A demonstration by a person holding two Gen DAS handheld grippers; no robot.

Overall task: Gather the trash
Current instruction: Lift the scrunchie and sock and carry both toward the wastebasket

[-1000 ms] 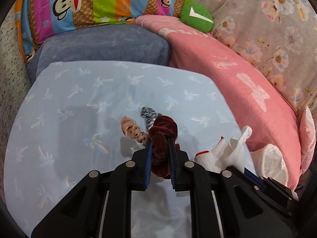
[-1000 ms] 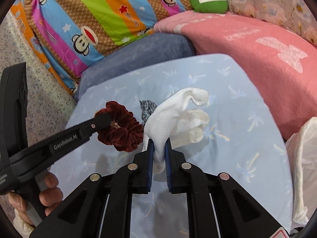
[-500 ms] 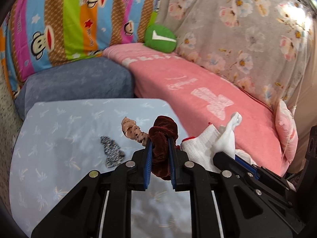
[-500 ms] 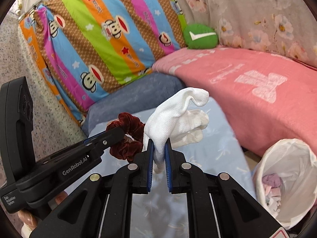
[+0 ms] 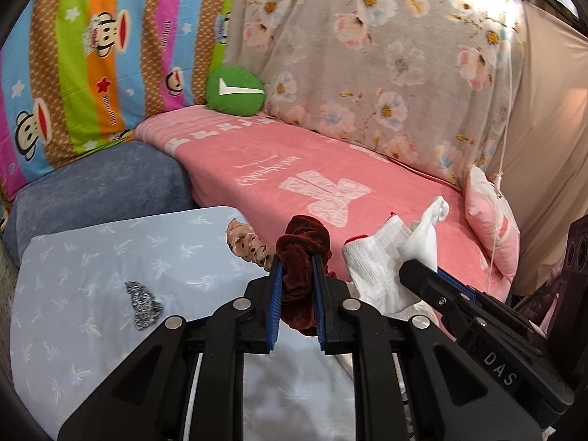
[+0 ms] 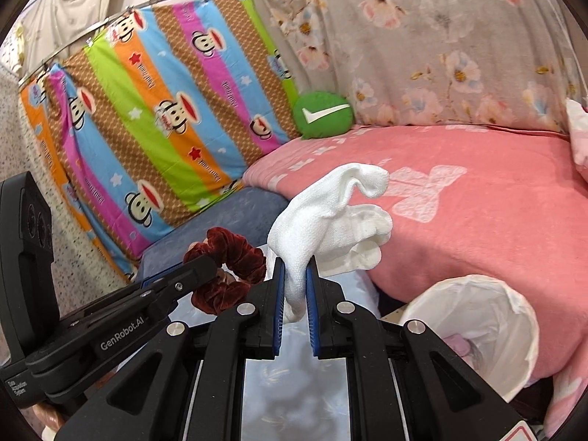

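My left gripper [image 5: 297, 268] is shut on a dark red velvet scrunchie [image 5: 303, 250], with a pink patterned scrunchie [image 5: 244, 242] hanging at its left side. The same red scrunchie [image 6: 229, 257] shows in the right wrist view, held by the left gripper [image 6: 205, 268]. My right gripper [image 6: 294, 268] is shut on a white sock [image 6: 330, 213], lifted in the air. In the left wrist view that sock [image 5: 386, 257] sits beside my right gripper [image 5: 415, 268]. A white-lined trash bin [image 6: 474, 327] stands low at the right. A small grey speckled scrap [image 5: 143, 303] lies on the pale blue sheet [image 5: 92, 275].
A pink blanket [image 6: 477, 213] covers the bed behind the bin. A blue cushion [image 5: 95, 191], a green round pillow [image 5: 235, 90], a striped monkey-print sheet [image 6: 154, 117] and a floral curtain [image 5: 367, 55] ring the area. A pink pillow [image 5: 492, 228] lies at the right.
Both grippers have risen and swung right with their loads. The blue sheet dropped lower in view, the grey scrap stayed on it, and the trash bin came into the right wrist view.
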